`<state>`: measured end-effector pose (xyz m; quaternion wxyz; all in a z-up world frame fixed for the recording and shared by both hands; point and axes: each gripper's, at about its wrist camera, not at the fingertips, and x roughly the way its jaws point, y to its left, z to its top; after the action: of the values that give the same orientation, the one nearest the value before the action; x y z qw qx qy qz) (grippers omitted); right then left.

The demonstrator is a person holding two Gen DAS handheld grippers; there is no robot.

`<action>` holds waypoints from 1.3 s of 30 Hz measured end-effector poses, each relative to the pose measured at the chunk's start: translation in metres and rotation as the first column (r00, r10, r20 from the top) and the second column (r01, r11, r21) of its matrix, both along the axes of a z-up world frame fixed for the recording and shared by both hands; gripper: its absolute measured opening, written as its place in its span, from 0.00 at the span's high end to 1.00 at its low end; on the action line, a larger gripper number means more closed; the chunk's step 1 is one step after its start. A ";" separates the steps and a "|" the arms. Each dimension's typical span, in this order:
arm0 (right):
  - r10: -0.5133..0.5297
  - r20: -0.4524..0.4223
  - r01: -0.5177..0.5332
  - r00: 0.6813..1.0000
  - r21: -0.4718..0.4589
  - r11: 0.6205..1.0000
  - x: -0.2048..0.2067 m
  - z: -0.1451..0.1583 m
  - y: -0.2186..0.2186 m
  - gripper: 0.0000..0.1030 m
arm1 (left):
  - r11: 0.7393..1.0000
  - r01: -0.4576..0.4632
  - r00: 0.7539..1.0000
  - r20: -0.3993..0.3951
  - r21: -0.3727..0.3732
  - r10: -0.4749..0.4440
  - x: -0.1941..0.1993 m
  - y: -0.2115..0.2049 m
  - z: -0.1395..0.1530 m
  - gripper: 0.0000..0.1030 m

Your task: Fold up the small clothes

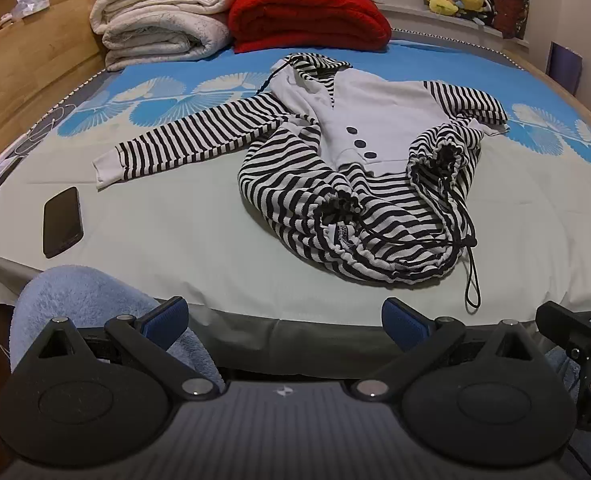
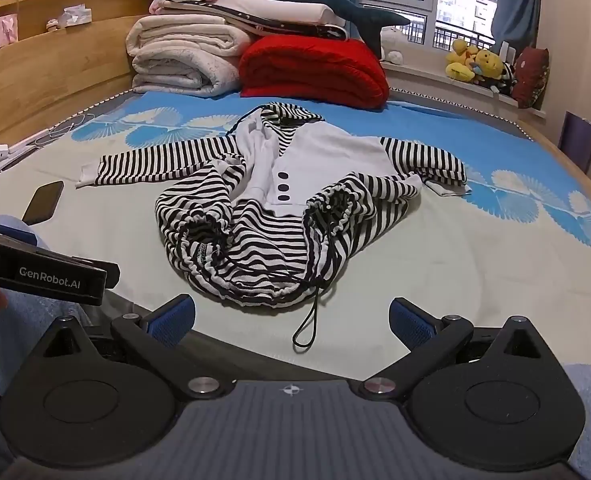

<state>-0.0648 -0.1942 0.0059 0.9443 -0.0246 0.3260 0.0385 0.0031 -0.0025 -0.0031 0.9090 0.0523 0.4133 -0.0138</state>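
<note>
A small black-and-white striped hooded top [image 1: 359, 152] [image 2: 279, 204] with a white chest panel and three dark buttons lies rumpled on the bed. One sleeve stretches out flat to the left; its hem bunches toward me, and a black drawstring [image 1: 471, 280] [image 2: 309, 320] trails to the bed's near edge. My left gripper [image 1: 285, 318] hangs open at the near edge of the bed, short of the garment, nothing between its blue pads. My right gripper [image 2: 291, 318] is open too, just in front of the drawstring loop, holding nothing.
A black phone [image 1: 62, 222] [image 2: 44, 201] lies on the sheet at the left. Folded white blankets [image 1: 163, 20] and a red blanket [image 1: 307, 18] are stacked at the headboard end. A wooden bed frame [image 1: 23, 76] runs along the left. Plush toys [image 2: 479, 64] sit on the windowsill.
</note>
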 end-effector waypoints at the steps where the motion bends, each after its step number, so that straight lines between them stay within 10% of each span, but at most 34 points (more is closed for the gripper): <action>1: 0.000 0.000 0.000 1.000 0.000 1.000 0.000 0.000 0.000 0.01 | 1.000 0.001 1.000 0.001 0.000 -0.001 0.000 0.000 0.000 0.00; 39: 0.003 0.005 -0.003 1.000 -0.009 1.000 0.001 0.001 0.001 0.01 | 1.000 0.013 1.000 0.009 0.006 -0.013 -0.001 -0.005 0.004 0.00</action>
<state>-0.0637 -0.1934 0.0065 0.9450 -0.0293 0.3236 0.0384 0.0023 -0.0076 0.0012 0.9105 0.0577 0.4090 -0.0182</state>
